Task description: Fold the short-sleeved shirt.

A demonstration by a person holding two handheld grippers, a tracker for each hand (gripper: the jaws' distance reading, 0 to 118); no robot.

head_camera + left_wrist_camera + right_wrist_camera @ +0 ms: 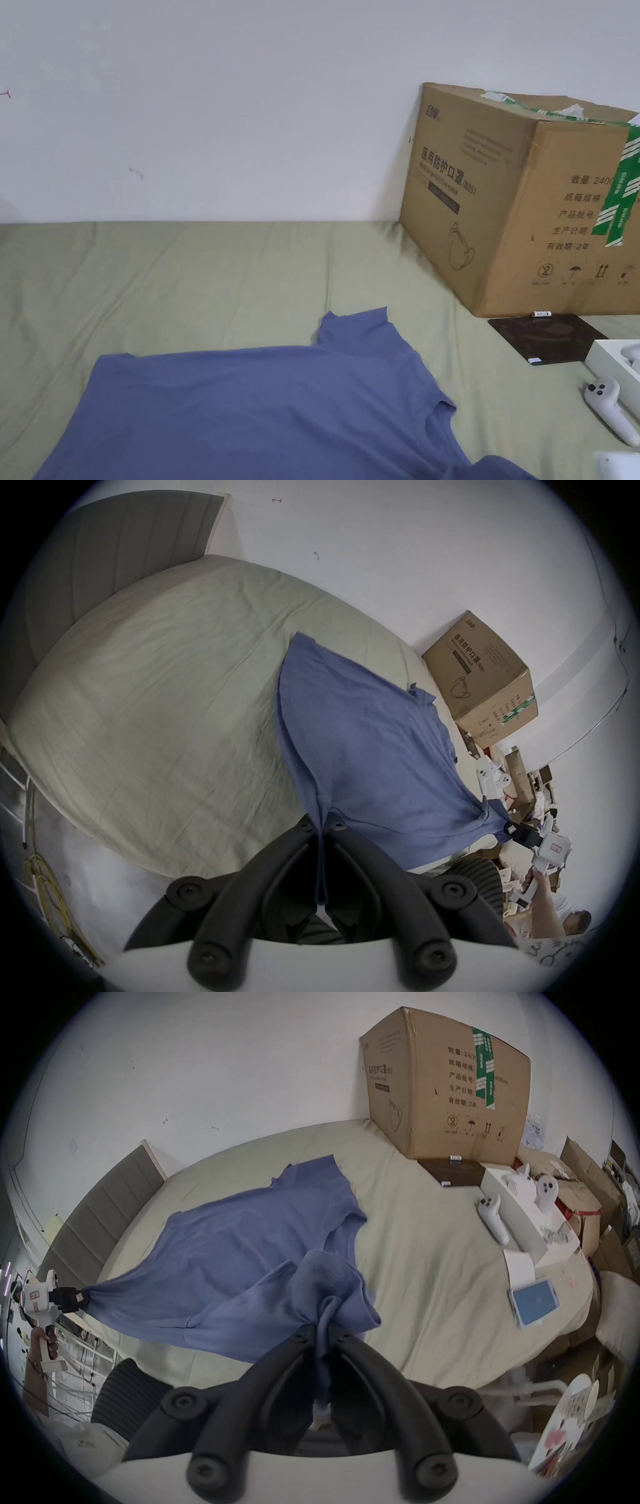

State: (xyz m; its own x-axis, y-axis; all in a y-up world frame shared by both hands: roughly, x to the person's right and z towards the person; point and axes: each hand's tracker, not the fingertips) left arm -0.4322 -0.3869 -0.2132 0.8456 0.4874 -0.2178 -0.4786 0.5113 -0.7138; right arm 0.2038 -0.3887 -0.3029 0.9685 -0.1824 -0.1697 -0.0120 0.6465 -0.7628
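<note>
Here, a blue short-sleeved cotton shirt [262, 412] is shown spread across a bed covered with a pale green, creased sheet [187, 281], its far sleeve lying flat toward the white wall [219, 94]. In the left gripper view, the black two-jaw left gripper [322, 826] is seen with its jaws pressed together on a gathered fold at the hem end of the shirt [363, 739], a narrow strip of blue cloth running down between them. In the right gripper view, the black two-jaw right gripper [322, 1329] is likewise pinched on a bunch of fabric at the near sleeve and shoulder of the shirt [242, 1248], with the cloth heaped just above the jaw tips. The near edge of the garment is lifted off the sheet and drawn taut between the two grippers, while the far side rests on the bed. Each gripper is also seen farther off from the opposite camera, held by a hand [43, 1342] on a white handle.

A large brown cardboard box [525, 200] sealed with green-and-white tape is placed on the bed against the wall, to the right of the shirt and apart from it. Just in front of the box a flat dark square pad [544, 337] is laid, and beside it a white handheld controller [609, 406] and an open white carton [615, 362] are seen. A grey padded headboard [104, 1200] is visible at the far left end of the bed.
</note>
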